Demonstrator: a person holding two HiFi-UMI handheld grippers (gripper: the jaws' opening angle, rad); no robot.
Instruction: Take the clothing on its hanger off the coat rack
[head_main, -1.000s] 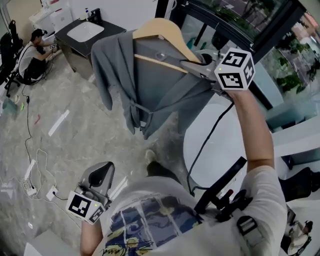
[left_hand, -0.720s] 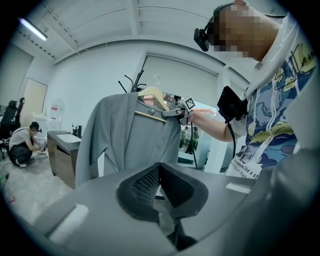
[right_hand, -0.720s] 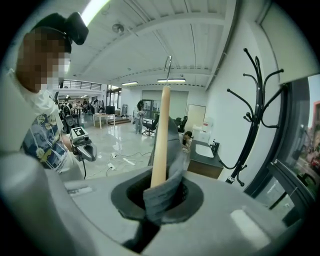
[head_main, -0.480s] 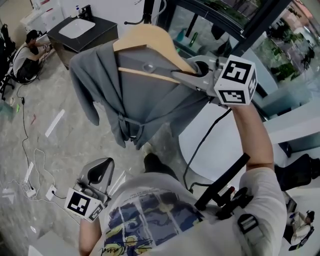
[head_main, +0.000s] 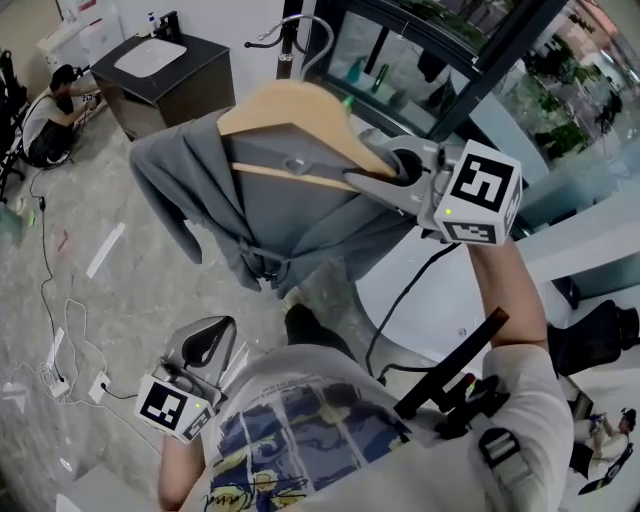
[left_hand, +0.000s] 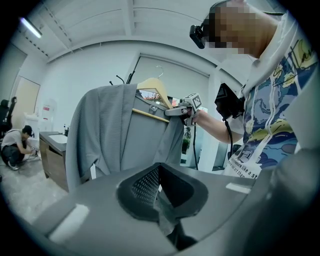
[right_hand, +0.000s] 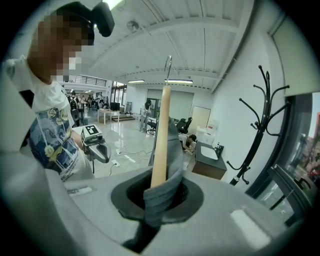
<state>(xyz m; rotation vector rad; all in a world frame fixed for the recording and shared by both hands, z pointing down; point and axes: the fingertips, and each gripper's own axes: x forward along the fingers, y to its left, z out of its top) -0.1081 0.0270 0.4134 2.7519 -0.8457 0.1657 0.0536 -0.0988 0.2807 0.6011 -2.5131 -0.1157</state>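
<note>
In the head view, the right gripper (head_main: 375, 175) is clamped tight on one arm of the wooden hanger (head_main: 300, 110), w/ the grey garment (head_main: 270, 215) draped over it and bunched toward the far shoulder. The left gripper (head_main: 205, 345) hangs low, well apart from the cloth. In the left gripper view its jaws look pressed together w/ nothing between, though the dark hollow makes that hard to confirm. Hanger and garment are up in the air ahead, touching no rack. In the right gripper view the jaws pinch both the wood and a fold of fabric. The coat rack (right_hand: 257, 127) stands well apart at right, so the lift-off seems done. Judgement: hold the pinch firm, carry the hanger level so the garment doesn't slide off, and bring the left up under the hem if it sags.
</note>
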